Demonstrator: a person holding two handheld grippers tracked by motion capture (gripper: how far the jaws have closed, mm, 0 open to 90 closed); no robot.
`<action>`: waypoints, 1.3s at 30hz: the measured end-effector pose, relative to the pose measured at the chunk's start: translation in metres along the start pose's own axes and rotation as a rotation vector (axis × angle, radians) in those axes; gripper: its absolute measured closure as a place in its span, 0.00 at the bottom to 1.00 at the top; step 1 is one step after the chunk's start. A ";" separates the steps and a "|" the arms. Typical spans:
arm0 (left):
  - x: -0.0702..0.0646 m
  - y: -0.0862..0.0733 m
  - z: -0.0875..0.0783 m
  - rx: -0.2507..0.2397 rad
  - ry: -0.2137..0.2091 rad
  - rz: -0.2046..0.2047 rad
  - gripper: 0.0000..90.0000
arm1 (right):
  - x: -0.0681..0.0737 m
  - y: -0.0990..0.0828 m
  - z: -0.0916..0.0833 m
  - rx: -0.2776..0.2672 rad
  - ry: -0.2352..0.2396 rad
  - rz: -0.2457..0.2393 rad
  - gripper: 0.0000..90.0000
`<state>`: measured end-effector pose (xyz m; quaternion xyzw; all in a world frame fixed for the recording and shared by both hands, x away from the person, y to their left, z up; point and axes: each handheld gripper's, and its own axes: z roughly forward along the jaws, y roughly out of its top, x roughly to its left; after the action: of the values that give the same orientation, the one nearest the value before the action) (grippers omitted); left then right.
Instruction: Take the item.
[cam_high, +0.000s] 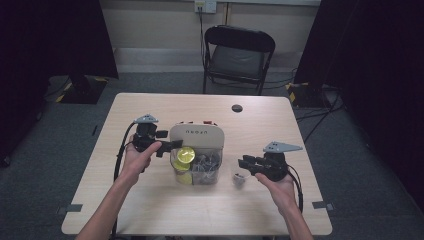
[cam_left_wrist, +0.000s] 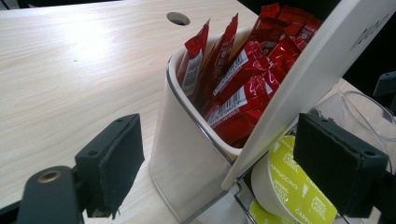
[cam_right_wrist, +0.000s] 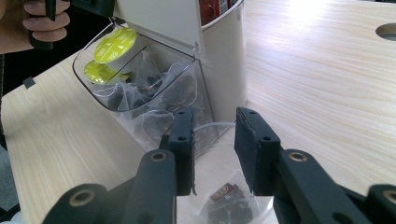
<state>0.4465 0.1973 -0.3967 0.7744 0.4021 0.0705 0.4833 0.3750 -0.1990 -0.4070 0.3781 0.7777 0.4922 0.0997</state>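
With the right gripper narrowly parted over the clear pyramid tea sachet on the pale wooden table beside the white organiser's clear bin, lift straight clear, holding the loosely open left gripper steady by the white flap.

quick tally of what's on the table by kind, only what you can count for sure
Storage box with a tilted clear bin: 1
Yellow-lidded coffee capsules: 2
Tea bag lying on the table between the right tool's jaws: 1
Red sachets in the back compartment: several, overlapping, no exact count
Tea bags in the clear bin: several, no exact count
Total countable: 4
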 end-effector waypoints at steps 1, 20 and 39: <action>0.000 0.000 0.000 -0.001 0.001 0.000 0.18 | 0.000 0.000 -0.001 -0.004 -0.002 0.001 0.75; -0.002 0.008 -0.019 -0.054 -0.009 -0.006 0.19 | -0.017 -0.028 -0.031 -0.002 -0.107 0.044 0.50; 0.015 0.016 -0.054 -0.132 0.022 -0.046 0.23 | -0.046 -0.080 -0.031 0.138 -0.253 0.111 0.32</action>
<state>0.4385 0.2418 -0.3602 0.7304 0.4197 0.0945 0.5305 0.3513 -0.2711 -0.4691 0.4853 0.7689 0.3908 0.1434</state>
